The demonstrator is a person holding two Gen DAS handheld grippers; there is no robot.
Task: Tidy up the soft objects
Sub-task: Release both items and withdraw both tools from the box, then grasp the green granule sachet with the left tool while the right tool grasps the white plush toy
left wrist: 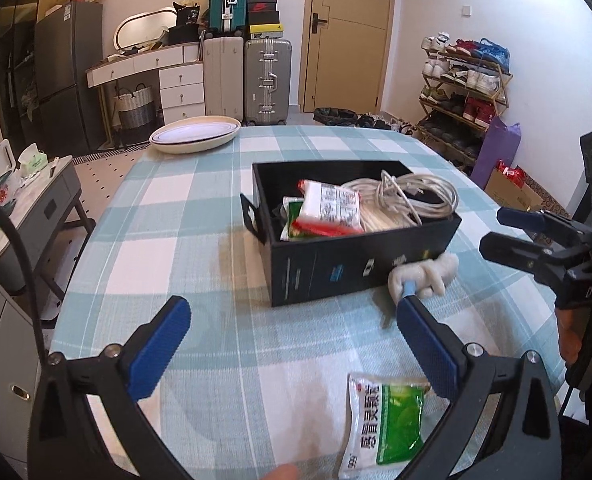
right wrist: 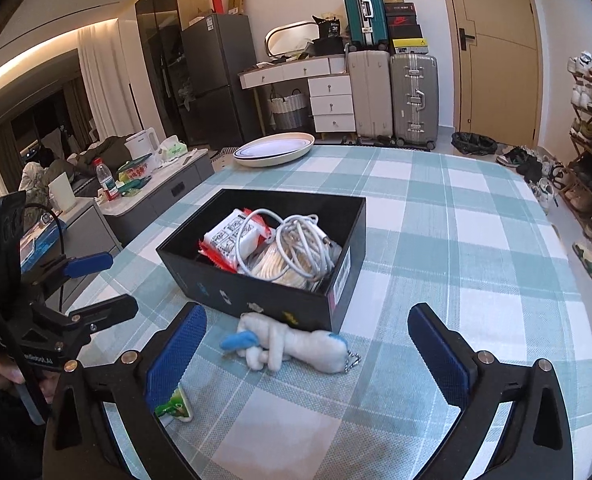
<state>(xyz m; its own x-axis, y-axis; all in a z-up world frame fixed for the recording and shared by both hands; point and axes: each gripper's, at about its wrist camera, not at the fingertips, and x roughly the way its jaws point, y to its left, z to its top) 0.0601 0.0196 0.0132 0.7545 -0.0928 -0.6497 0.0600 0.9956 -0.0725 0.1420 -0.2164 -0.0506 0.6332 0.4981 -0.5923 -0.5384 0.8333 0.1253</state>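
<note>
Both grippers hover over a checked tablecloth [right wrist: 436, 216], jaws spread wide and holding nothing. A white plush toy [right wrist: 291, 346] lies against the near wall of a black box [right wrist: 255, 296], at 12 o'clock from the right gripper [right wrist: 302, 350]. A green medicine packet [left wrist: 388, 424] lies at 5 o'clock beneath the left gripper [left wrist: 291, 340]. Packets and a coiled white cable [right wrist: 296, 252] fill the box.

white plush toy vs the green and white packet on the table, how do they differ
The white plush toy is puffy and rounded, with blue parts and a small metal chain; the green and white packet is a flat printed sachet. The plush toy lies right against the black box, in front of the right gripper; the packet lies apart from the box, under the left gripper. Both rest on the checked tablecloth, outside the box, and neither is gripped.
</note>
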